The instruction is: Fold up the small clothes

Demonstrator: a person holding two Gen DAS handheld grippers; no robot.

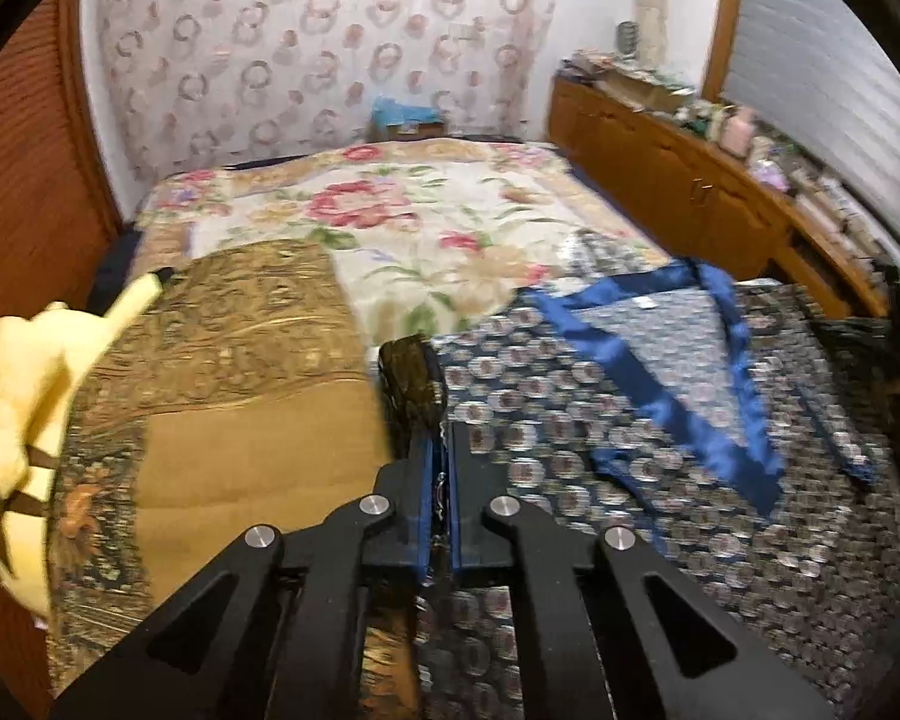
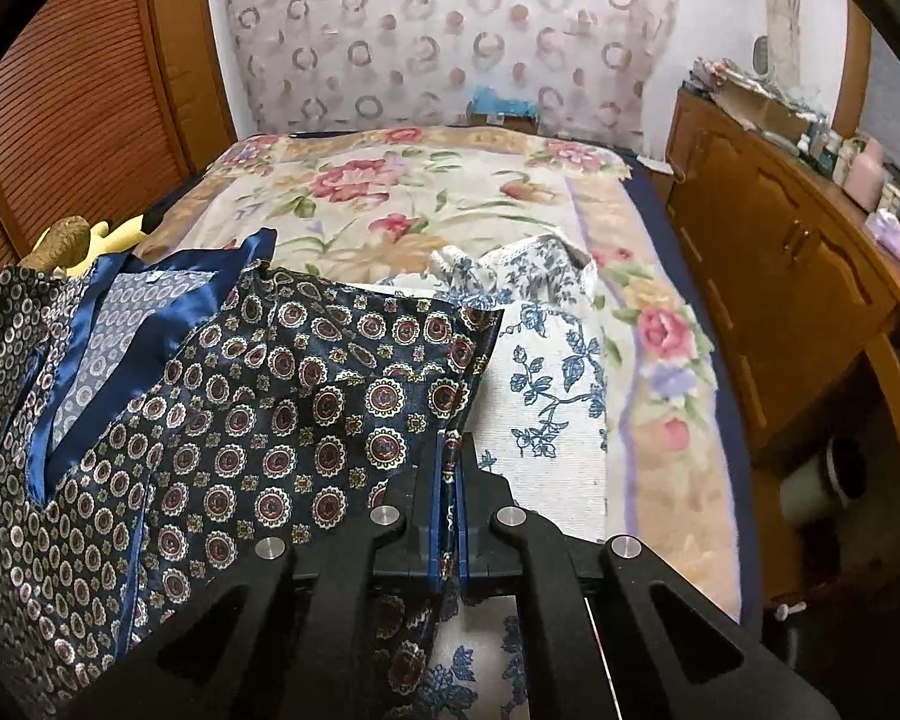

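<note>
The left gripper (image 1: 441, 450) is clenched on the left edge of the shirt (image 1: 600, 420); cloth shows pinched between its blue pads. The right gripper (image 2: 450, 462) is likewise clenched on the shirt's right edge, with a fold of patterned cloth running up through its fingers. The shirt hangs spread between the two grippers, blue collar (image 1: 660, 360) opening ahead and inward of each.

Procedure, as judged: keep both grips at equal height and the span taut, so that the cloth lays down flat without a sag at mid-width. Lower it onto the blanket (image 2: 390, 192) ahead of the fingers.

Clearances: open blanket lies ahead of both grippers. A brown cloth (image 1: 228, 396) lies just left of the left fingers. A blue-flowered cloth (image 2: 546, 360) lies just ahead and right of the right fingers; avoid dragging it. The cabinet (image 2: 780, 276) stands well to the right.
</note>
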